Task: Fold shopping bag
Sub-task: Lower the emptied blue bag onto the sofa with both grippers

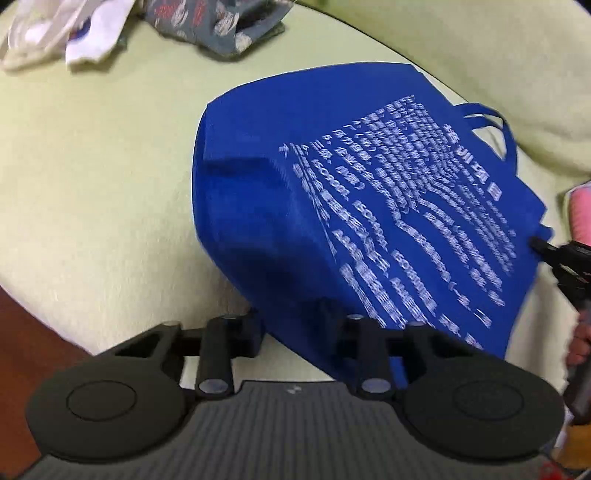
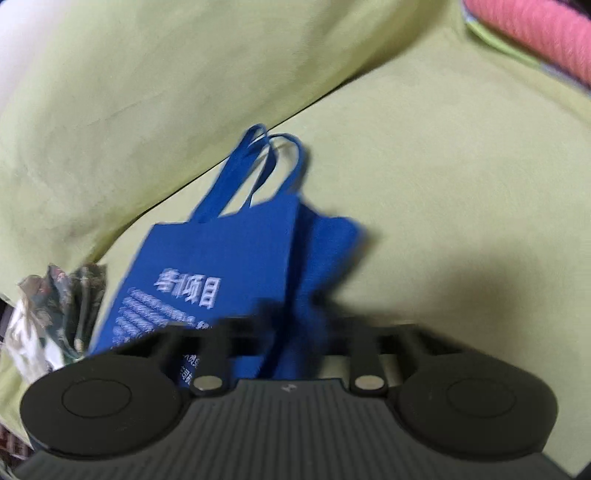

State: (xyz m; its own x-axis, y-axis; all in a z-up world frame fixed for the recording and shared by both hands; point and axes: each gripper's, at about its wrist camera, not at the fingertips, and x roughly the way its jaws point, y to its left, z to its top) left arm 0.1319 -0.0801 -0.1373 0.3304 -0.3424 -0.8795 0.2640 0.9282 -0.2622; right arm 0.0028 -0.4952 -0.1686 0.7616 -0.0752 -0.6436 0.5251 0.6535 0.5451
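A blue shopping bag with white printed text lies on a pale green cushion, its handles toward the backrest. My left gripper is shut on the bag's near bottom edge. My right gripper is shut on the bag's side edge; its black fingers also show in the left wrist view at the bag's right edge. In the right wrist view the bag stretches away with its two handles at the far end. Both views are blurred.
A grey patterned cloth bag and a white plastic bag lie at the far left of the cushion. A pink ribbed item rests at the right. The sofa backrest rises behind.
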